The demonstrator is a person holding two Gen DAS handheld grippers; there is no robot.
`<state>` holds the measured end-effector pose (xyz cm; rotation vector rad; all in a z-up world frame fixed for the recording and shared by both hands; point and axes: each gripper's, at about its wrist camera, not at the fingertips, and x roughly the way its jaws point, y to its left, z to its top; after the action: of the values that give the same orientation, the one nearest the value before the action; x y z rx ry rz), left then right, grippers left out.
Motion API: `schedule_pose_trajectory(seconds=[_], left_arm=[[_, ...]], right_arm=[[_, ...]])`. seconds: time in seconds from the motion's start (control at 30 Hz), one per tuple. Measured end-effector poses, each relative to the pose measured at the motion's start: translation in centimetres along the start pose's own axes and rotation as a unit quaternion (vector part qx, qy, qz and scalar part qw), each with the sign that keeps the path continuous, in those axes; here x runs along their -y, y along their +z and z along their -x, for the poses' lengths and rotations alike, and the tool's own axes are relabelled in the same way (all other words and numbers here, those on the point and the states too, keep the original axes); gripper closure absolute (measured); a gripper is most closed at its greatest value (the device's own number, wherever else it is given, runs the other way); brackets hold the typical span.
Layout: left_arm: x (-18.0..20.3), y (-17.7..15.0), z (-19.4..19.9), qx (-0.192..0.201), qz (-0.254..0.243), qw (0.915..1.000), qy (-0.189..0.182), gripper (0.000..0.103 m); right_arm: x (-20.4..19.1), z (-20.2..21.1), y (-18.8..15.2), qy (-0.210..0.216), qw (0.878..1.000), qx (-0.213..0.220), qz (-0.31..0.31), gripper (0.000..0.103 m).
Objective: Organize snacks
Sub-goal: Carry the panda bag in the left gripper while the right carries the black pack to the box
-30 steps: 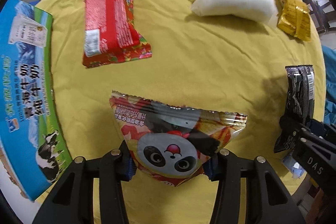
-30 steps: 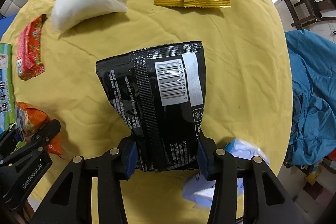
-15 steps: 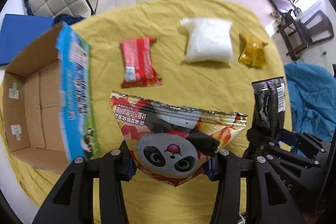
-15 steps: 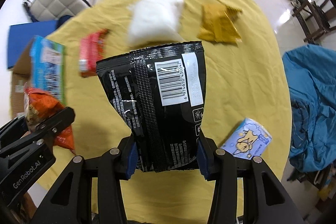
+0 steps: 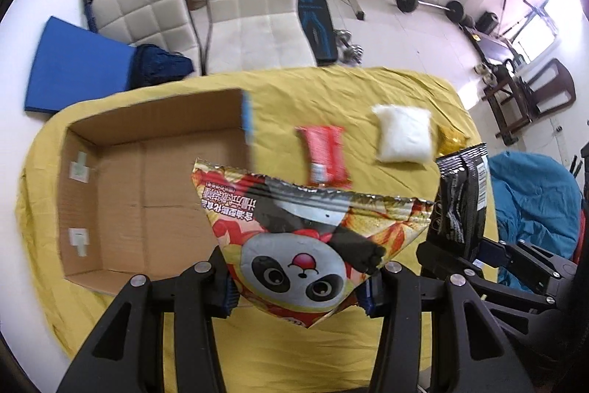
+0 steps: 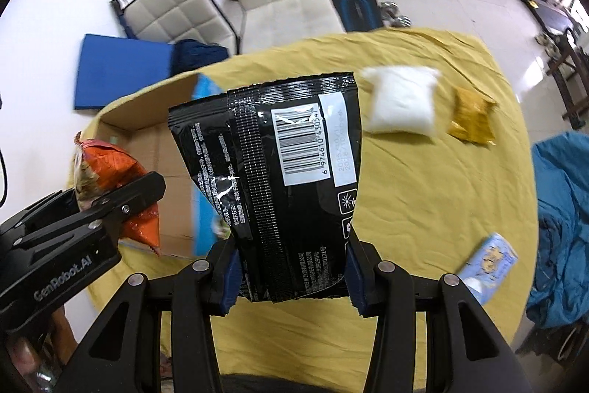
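1. The left hand-held gripper (image 5: 300,286) pinches the shiny red and gold snack bag with a panda face (image 5: 309,238) by its lower part; the bag hangs in the air, partly over the open brown cardboard box (image 5: 121,194) and its right wall.
2. The right hand-held gripper (image 6: 292,277) pinches the black foil pouch with a white barcode label (image 6: 279,172) between its blue pads (image 6: 230,277); the pouch is held up above the bench covered with yellow cloth (image 6: 423,194).
3. Compared with half a second ago, both grippers are higher and more to the left; the box interior now shows almost whole in the left view, and the chairs and gym weights behind are in sight.
4. On the cloth remain the flat red snack packet (image 5: 325,153), the puffy white bag (image 5: 403,133) and the yellow packet (image 6: 473,118), lying in a row and apart; a light blue packet (image 6: 487,262) lies near the right edge.
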<state>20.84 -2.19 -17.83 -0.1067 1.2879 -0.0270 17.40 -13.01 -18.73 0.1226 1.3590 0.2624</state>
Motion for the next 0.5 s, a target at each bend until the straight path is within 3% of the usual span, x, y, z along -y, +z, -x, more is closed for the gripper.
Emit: schedule_pose_trajectory(seconds=[0.23,0.5], left_arm=[[-8.7,0.9,0.1,-0.011,0.037,0.9992,0.015,0.058],[-17.7,2.0,-5.5,-0.076,0.082,0.9937,0.004,0.058]], right_arm=[[-8.7,-3.3,2.6,0.013,0.999,-0.009,0.035,0.054],[-15.4,-11.2,5.0,0.014,0.997,-0.05,0.049,0.054]])
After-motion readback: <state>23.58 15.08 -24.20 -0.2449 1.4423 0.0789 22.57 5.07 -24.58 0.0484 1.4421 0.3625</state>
